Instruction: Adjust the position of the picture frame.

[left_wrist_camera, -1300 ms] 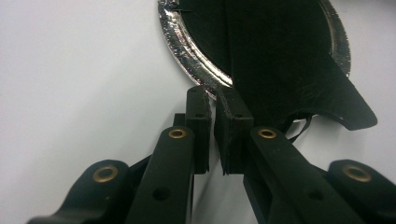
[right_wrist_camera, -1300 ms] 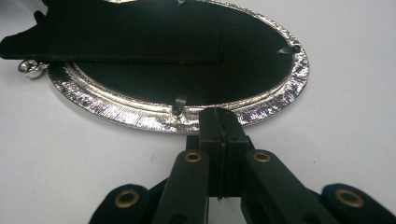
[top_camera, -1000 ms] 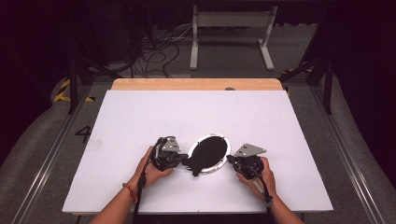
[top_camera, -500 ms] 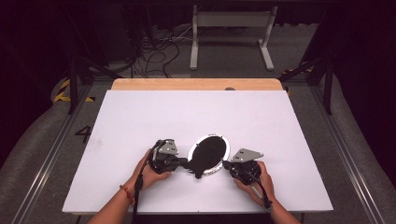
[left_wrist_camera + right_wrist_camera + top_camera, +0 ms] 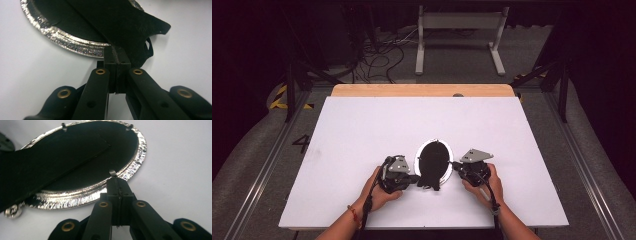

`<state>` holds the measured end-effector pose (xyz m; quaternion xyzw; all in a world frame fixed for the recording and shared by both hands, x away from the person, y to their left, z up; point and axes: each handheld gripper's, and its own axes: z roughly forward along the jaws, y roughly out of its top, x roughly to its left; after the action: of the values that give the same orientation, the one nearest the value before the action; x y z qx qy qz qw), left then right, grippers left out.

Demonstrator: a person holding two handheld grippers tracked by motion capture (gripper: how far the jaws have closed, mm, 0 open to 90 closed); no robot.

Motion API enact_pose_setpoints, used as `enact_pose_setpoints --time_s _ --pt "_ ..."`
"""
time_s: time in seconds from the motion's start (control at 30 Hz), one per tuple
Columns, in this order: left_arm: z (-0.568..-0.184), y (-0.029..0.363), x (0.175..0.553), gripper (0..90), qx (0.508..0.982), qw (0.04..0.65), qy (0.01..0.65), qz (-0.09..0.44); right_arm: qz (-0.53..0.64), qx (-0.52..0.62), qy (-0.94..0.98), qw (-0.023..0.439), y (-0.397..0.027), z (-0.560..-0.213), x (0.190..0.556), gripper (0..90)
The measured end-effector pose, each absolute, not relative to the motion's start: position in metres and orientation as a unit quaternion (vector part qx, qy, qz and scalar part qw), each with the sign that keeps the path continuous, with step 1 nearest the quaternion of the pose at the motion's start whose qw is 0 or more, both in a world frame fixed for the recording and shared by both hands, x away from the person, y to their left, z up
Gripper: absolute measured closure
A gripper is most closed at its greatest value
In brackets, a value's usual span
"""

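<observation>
I see an oval frame (image 5: pixel 434 164) with a glittery silver rim and a matt black back panel (image 5: pixel 75 162) on the plain white table (image 5: pixel 362 135). A black stand flap (image 5: pixel 135 27) lies across that panel. Both grippers beside the frame, left (image 5: pixel 412 178) and right (image 5: pixel 455 166), are black with brass-coloured rivets and grey top plates.

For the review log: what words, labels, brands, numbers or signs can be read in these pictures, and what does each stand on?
"4": a dark figure on the grey floor left of the table.
Yellow and black hazard stripes on the floor farther back: a sign, no text.
No readable writing on the oval silver frame, its black backing, the left gripper or the right gripper.
</observation>
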<state>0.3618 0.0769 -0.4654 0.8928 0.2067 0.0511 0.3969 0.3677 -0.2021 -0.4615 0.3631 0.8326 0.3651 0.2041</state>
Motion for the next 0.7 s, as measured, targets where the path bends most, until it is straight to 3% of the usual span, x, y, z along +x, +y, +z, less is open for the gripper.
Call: enact_pose_setpoints --time_s 0.3,0.7 --pt "-0.458 0.081 0.36 89.8 0.897 0.391 0.194 0.076 0.379 0.327 0.839 0.216 -0.203 -0.455 0.352 90.0" --pt "-0.455 0.107 0.375 89.3 0.896 0.379 0.211 0.092 0.39 0.335 0.836 0.191 -0.219 -0.446 0.339 90.0"
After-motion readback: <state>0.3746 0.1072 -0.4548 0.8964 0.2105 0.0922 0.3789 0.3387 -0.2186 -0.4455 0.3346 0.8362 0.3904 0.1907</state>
